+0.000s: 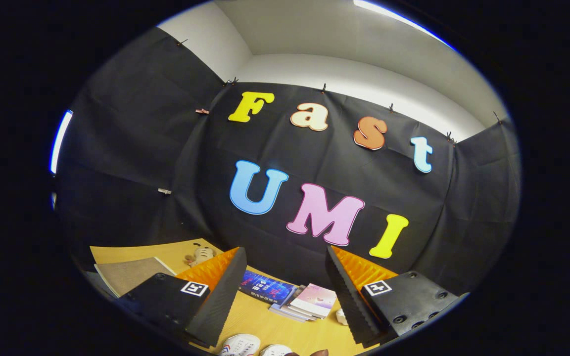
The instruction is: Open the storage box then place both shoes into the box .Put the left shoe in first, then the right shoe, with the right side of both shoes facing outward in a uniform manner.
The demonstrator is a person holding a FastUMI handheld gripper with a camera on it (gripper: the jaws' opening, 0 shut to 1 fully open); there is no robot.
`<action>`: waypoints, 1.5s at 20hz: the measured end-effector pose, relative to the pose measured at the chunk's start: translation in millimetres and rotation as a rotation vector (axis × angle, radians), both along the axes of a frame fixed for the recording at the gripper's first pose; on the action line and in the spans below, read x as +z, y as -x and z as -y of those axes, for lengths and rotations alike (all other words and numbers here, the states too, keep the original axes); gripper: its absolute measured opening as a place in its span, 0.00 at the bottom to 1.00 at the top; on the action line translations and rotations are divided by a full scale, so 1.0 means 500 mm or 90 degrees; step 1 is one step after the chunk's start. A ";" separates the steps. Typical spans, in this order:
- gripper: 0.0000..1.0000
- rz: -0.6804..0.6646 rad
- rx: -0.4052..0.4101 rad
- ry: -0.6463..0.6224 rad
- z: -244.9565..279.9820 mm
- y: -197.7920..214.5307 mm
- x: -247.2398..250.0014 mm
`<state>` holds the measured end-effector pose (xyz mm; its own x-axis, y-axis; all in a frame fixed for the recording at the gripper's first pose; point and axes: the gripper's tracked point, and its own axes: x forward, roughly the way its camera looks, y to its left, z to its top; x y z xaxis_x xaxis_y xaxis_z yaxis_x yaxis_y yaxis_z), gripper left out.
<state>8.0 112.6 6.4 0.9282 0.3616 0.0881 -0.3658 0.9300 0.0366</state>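
Gripper (285, 277): seen in the lower part of the frame, pointing forward and tilted upward, so that its two fingers rise from the bottom edge toward the middle
Jaws: spread wide apart; nothing between them; neither one presses on anything
Left finger (218, 296): lower left of centre; a wedge tapering to a point at its upper end; ribbed inner face turned toward the gap; a square marker on its mounting block
Right finger (349, 299): lower right of centre; same wedge shape, mirrored; ribbed inner face; a square marker on its block, with bolt heads further toward the lower right
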 end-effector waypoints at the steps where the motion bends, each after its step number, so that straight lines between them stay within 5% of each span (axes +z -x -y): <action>1: 0.98 -0.001 0.002 0.000 -0.002 0.003 -0.002; 9: 0.98 -0.023 0.044 -0.005 -0.038 0.009 -0.022; 14: 0.98 -0.108 0.188 -0.052 -0.132 0.039 -0.082; 20: 0.98 -0.259 0.370 -0.210 -0.235 0.088 -0.147; 30: 0.98 -0.589 0.565 -0.455 -0.364 0.131 -0.316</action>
